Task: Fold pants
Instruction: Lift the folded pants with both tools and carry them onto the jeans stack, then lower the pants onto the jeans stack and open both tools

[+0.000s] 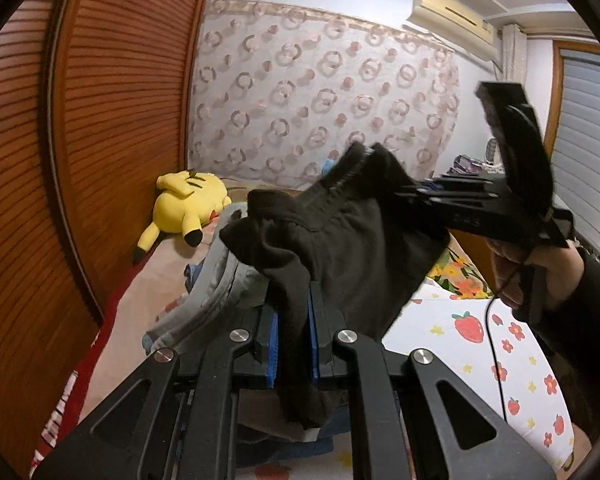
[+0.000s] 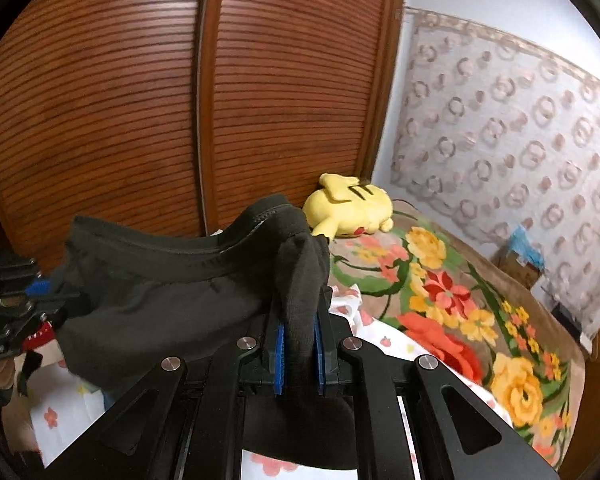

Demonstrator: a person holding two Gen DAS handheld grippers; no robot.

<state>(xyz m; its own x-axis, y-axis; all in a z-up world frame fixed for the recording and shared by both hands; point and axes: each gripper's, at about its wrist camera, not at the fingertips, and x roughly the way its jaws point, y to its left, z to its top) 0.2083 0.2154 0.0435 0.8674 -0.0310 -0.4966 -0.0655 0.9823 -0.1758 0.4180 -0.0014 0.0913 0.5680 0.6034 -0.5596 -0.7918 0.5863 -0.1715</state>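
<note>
Dark grey pants hang in the air above the bed, stretched between both grippers. My left gripper is shut on one bunched edge of the cloth, which runs down between its blue pads. In the left wrist view the right gripper, held by a hand, bites the waistband at the right. In the right wrist view my right gripper is shut on a fold of the pants, and the left gripper grips the far left end.
A yellow plush toy lies at the head of the bed beside the slatted wooden wardrobe doors. A pile of grey and blue clothes lies below the pants. A flowered blanket and a strawberry-print sheet cover the bed.
</note>
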